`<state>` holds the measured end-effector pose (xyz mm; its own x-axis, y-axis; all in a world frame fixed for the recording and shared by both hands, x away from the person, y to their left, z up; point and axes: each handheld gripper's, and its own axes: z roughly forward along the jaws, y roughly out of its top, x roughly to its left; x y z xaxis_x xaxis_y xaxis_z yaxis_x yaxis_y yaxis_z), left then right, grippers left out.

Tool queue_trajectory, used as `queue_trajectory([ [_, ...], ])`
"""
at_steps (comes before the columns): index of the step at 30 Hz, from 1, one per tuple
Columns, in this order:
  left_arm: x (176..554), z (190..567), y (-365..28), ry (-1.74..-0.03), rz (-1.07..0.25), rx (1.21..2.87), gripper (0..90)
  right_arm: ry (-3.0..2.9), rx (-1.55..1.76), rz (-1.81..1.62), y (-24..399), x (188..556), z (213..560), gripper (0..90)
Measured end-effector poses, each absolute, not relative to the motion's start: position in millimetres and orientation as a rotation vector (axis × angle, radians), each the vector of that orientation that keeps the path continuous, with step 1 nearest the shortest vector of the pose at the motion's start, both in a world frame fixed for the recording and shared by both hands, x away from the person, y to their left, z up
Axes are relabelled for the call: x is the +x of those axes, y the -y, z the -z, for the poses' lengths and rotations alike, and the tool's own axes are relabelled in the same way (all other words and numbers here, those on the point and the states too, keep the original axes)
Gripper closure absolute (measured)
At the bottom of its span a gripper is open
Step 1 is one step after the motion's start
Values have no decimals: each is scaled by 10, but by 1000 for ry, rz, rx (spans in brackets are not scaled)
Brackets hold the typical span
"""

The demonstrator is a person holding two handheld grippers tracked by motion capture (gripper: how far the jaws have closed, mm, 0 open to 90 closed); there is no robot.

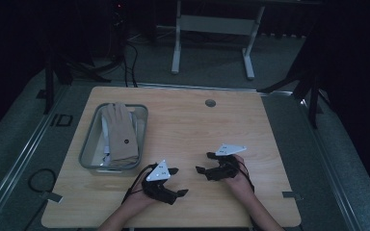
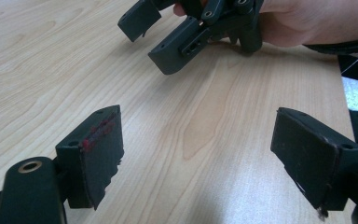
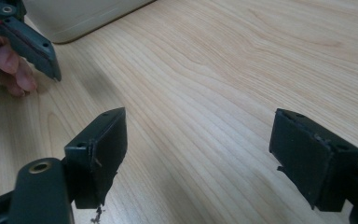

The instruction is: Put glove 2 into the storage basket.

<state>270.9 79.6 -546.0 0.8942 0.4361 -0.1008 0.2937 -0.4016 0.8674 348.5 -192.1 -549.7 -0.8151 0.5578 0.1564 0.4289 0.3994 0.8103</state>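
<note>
You're in a dim lab or recording studio; your wooden table (image 1: 183,120) sits on grey carpet between black tripod legs (image 1: 313,91); cables (image 1: 125,57) trail across the floor; a white desk frame (image 1: 212,43) stands behind.

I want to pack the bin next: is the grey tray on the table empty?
Not empty. A tan glove lies flat in the grey rectangular tray, with pale items beneath it that are too small to identify.

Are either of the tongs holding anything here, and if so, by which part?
Nothing is held: left tongs and right tongs are both open over bare table.
</note>
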Motion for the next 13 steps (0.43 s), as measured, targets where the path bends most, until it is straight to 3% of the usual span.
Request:
queue_trajectory([
  [13,2675,5486,-772,-506,-172,2031,171,-2501,896,-1362,1944,3502,5523,187],
])
